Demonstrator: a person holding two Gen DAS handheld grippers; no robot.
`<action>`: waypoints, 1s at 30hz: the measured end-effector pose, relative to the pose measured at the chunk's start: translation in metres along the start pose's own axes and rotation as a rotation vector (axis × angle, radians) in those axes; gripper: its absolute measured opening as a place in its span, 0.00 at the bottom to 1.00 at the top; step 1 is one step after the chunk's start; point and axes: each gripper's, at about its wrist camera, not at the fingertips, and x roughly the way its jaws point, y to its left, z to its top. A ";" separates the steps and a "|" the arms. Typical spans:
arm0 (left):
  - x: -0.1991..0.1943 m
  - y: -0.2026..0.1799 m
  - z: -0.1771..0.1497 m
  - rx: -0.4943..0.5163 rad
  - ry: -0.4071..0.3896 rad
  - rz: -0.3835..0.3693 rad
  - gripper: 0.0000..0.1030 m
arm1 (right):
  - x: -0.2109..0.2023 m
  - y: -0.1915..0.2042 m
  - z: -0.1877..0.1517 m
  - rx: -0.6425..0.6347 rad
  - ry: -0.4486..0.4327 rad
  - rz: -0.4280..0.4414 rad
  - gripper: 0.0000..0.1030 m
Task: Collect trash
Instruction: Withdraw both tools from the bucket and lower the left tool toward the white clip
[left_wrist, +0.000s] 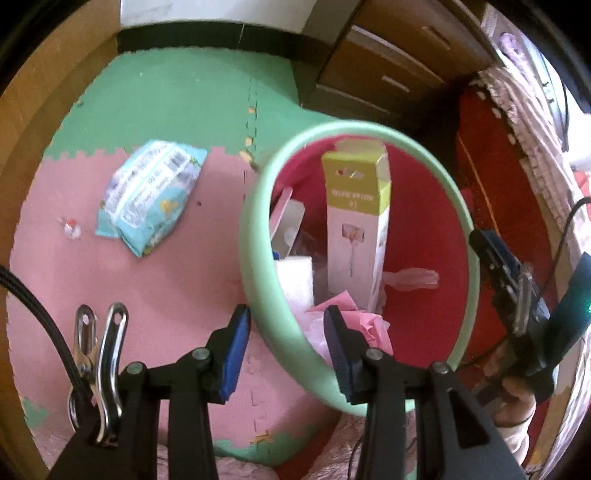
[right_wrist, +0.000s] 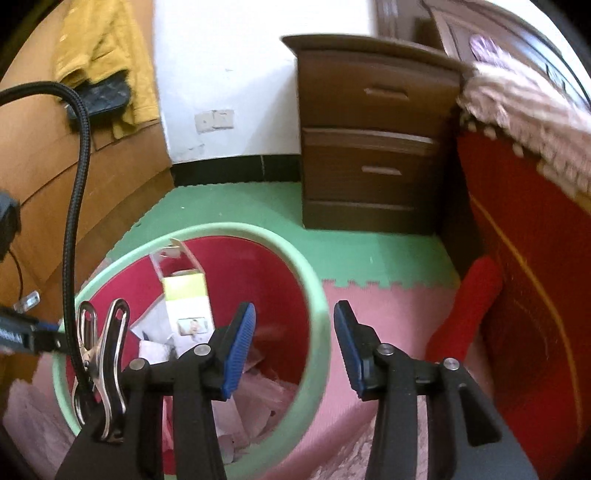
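Left tool: jaws parted, nothing between the blue pads; it hangs above the near rim of the bin.

Right tool: jaws parted, nothing held; the bin's right rim shows through the gap. In the left wrist view this tool appears at the right of the bin, with a hand on its grip.

Bin: round, pale green rim, lined with a red bag, standing on the foam floor mat of pink and green tiles.

Contents of bin:
- tall carton, white with a yellow-green top, standing nearly upright, long axis vertical, open flap end upward, leaning toward the far wall of the bin;
- white foam block at the left side;
- crumpled pink paper at the near side;
- other white and pink scraps, not clear enough to tell.

Outside the bin: light blue wipes packet, lying flat on the mat to the left, well apart from the rim, long axis running from near left to far right. A small scrap lies farther left.

Surroundings: brown drawer unit at the far right; red bed cover on the right.
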 end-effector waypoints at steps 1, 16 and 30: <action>-0.007 -0.001 0.001 0.010 -0.015 0.005 0.41 | -0.002 0.005 0.001 -0.015 -0.009 -0.002 0.44; -0.046 0.086 -0.021 -0.111 -0.142 0.081 0.42 | -0.036 0.090 -0.018 -0.104 -0.059 0.124 0.44; 0.014 0.224 -0.059 -0.369 -0.059 0.339 0.42 | -0.044 0.095 -0.045 -0.004 -0.086 0.138 0.44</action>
